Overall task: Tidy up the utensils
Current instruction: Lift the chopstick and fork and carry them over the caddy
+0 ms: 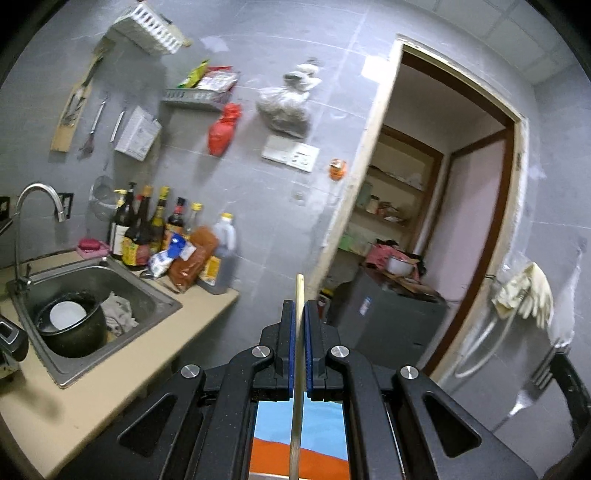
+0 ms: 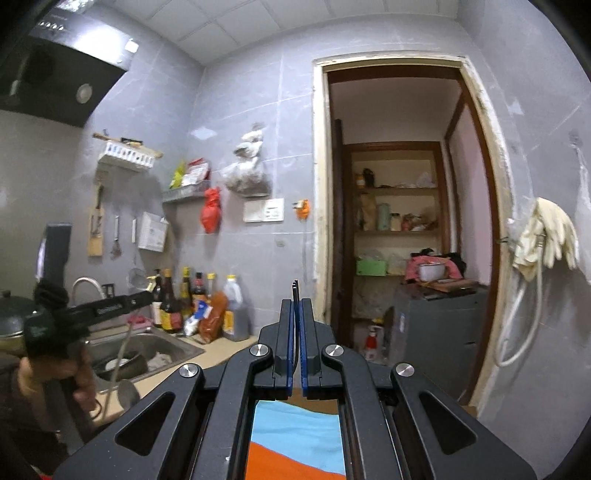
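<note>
Left wrist view: sink (image 1: 155, 295) sat at 9 o'clock in the counter (image 1: 92, 398), with a dark pot (image 1: 70, 332) inside holding a white dish, a rag just beside it. Faucet (image 1: 37, 195) arched above. Sauce bottles (image 1: 147, 225) crowded the counter's back edge around 10 o'clock. White basket (image 1: 147, 26) hung on the tiled wall at 11 o'clock.

Left hand-held gripper (image 1: 300, 314) was at centre, jaws pressed together and pinching a thin pale wooden handle (image 1: 300, 291) whose tip stuck out past the fingertips toward 12 o'clock. Doorway (image 1: 443, 184) stood at 2 o'clock. A fork (image 1: 535, 384) showed at 4 o'clock, tines up, held by the dark edge of the other gripper.

Right wrist view: the same left hand-held gripper (image 2: 146, 295) appeared at 9 o'clock, gripped by a hand (image 2: 59, 380), with a spoon-like utensil (image 2: 125, 387) hanging bowl-down from its jaws over the counter's edge. Right hand-held gripper (image 2: 295, 306) was at centre, jaws pressed together on a thin dark metal handle (image 2: 294, 286) poking out toward 12 o'clock. Pale gloves (image 2: 546, 236) hung on the wall at 3 o'clock.
</note>
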Action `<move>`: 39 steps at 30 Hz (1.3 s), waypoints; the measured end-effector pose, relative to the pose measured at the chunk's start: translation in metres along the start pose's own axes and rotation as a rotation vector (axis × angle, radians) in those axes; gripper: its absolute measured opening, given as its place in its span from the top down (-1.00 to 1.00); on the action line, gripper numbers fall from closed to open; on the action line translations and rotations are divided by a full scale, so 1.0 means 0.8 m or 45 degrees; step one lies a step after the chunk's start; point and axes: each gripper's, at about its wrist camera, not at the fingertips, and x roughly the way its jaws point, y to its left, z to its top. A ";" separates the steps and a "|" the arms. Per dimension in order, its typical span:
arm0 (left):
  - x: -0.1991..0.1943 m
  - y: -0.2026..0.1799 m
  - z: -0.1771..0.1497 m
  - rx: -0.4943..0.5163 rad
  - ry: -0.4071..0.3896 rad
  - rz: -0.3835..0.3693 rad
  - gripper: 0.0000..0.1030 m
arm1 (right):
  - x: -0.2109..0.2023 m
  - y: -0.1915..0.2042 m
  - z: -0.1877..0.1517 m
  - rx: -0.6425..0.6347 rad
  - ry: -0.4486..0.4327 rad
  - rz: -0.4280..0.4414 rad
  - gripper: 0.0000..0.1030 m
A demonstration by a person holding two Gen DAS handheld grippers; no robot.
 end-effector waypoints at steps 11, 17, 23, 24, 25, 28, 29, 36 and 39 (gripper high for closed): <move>0.037 0.050 -0.042 -0.099 0.024 -0.052 0.95 | 0.038 0.063 -0.064 -0.126 0.169 0.051 1.00; 0.044 0.046 -0.064 -0.042 0.043 -0.056 0.95 | 0.054 0.077 -0.099 -0.138 0.249 0.042 1.00; 0.044 0.048 -0.067 -0.021 0.025 -0.046 0.95 | 0.059 0.078 -0.112 -0.114 0.297 0.036 0.98; 0.043 0.046 -0.067 -0.005 0.020 -0.037 0.95 | 0.059 0.079 -0.112 -0.110 0.301 0.036 0.98; 0.043 0.046 -0.066 0.000 0.018 -0.033 0.95 | 0.059 0.079 -0.113 -0.104 0.304 0.036 0.98; 0.040 0.045 -0.066 0.007 0.001 -0.016 0.95 | 0.060 0.078 -0.113 -0.093 0.308 0.041 0.97; 0.040 0.044 -0.065 0.008 -0.004 -0.015 0.95 | 0.060 0.078 -0.114 -0.091 0.310 0.043 0.97; 0.036 0.040 -0.065 0.045 -0.008 -0.002 0.95 | 0.062 0.079 -0.115 -0.086 0.318 0.055 0.97; 0.032 0.040 -0.068 0.049 -0.004 0.000 0.95 | 0.062 0.080 -0.117 -0.084 0.323 0.066 0.96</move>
